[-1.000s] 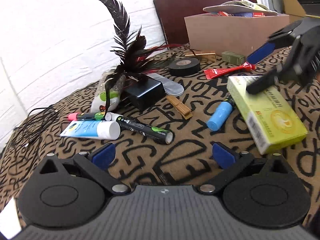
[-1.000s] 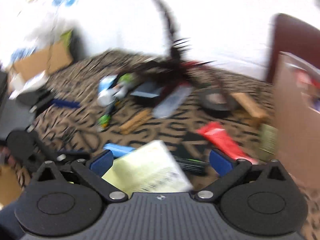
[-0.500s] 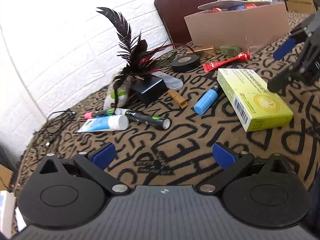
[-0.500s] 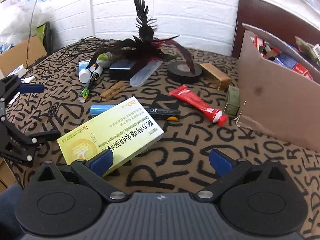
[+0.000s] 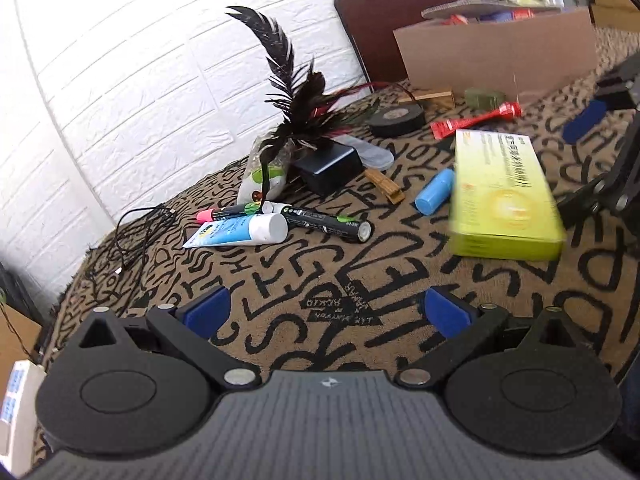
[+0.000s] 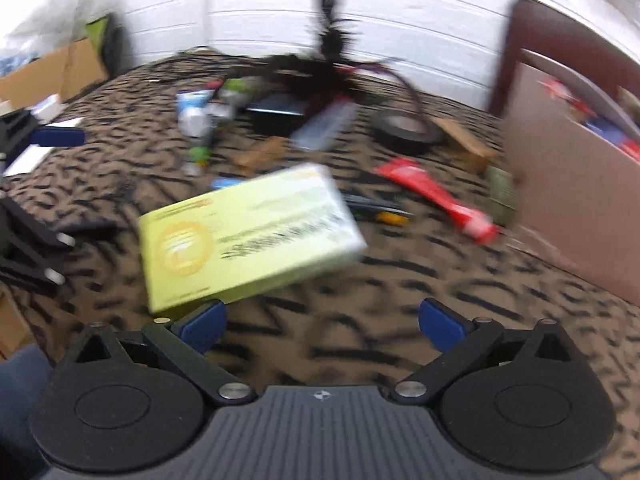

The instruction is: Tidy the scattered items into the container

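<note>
A: How do the left tongs (image 5: 326, 312) stand?

B: Spread wide, the blue pads well apart with nothing between them, over the patterned cloth of the worktop (image 5: 320, 280).

A: And the right tongs (image 6: 322, 322)?

B: Also spread wide and holding nothing. That view is smeared with blur. The left blue pad sits just at the near corner of the yellow box (image 6: 248, 236); I cannot tell whether it touches.

A: Where does the box lie?

B: Flat on the cloth in front of the right tongs. From the left view the same yellow box (image 5: 502, 196) lies toward the right side of the worktop, with the right tongs (image 5: 596, 152) beside its right edge.

A: What is around it?

B: A blue tube (image 5: 434, 192) lies just left of it, a wooden clothespin (image 5: 384, 186) further left, and a red tube (image 5: 476, 120) beyond its far end. Toward the far edge there is a roll of black tape (image 5: 396, 118), black feathers (image 5: 296, 108) over a black block (image 5: 330, 164), then a black marker (image 5: 326, 222) and a white and blue tube (image 5: 240, 230) touching each other.

A: And the container?

B: The cardboard box (image 5: 496, 52) stands at the far right corner of the worktop, already heaped with items, with a dark chair back (image 5: 372, 28) behind it.
</note>
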`<state>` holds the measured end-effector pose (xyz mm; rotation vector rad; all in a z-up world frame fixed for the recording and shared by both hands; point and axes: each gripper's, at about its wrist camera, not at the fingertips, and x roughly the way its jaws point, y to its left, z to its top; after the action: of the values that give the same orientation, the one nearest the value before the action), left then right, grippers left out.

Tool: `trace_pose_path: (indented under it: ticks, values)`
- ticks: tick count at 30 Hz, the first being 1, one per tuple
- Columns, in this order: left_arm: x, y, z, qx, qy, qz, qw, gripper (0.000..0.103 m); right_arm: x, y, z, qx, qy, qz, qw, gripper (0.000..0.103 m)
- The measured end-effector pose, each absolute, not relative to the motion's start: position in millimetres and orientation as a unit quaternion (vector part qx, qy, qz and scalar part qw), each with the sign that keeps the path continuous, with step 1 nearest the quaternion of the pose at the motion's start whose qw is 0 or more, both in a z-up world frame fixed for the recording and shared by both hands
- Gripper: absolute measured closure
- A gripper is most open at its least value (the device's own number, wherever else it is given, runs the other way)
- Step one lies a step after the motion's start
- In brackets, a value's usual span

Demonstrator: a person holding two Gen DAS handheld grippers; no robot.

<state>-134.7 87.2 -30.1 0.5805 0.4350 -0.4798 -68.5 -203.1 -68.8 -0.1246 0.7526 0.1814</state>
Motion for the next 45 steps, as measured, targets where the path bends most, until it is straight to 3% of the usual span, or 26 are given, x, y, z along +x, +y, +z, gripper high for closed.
trace_pose_path:
  ticks: [7, 13, 19, 25, 38, 39, 41, 45]
  values:
    - [-136, 98, -31, 0.294, 0.203, -0.232, 0.905, 0.0, -66, -187, -52, -0.085, 0.29, 0.191, 0.934, 0.0]
    - [-143, 102, -27, 0.25, 0.223, -0.306, 0.891, 0.0, -41, -215, -56, -0.001, 0.319, 0.208, 0.925, 0.0]
    - [-157, 96, -31, 0.275, 0.203, -0.343, 0.875, 0.0, -56, -182, -59, -0.003, 0.344, 0.306, 0.888, 0.0]
    - [-152, 94, -37, 0.286, 0.193, -0.349, 0.871, 0.0, -64, -162, -59, -0.163, 0.29, 0.276, 0.902, 0.0]
    - [-116, 109, -45, 0.174, 0.269, -0.407, 0.855, 0.0, -7, -160, -79, -0.156, 0.306, 0.384, 0.857, 0.0]
    - [-117, 107, -44, 0.181, 0.267, -0.409, 0.854, 0.0, -6, -159, -78, -0.159, 0.308, 0.388, 0.854, 0.001]
    - [-117, 104, -43, 0.188, 0.265, -0.409, 0.853, 0.0, -7, -157, -75, -0.151, 0.315, 0.395, 0.85, 0.012]
    - [-124, 104, -40, 0.215, 0.234, -0.413, 0.854, 0.002, -14, -154, -69, -0.151, 0.328, 0.372, 0.855, 0.012]
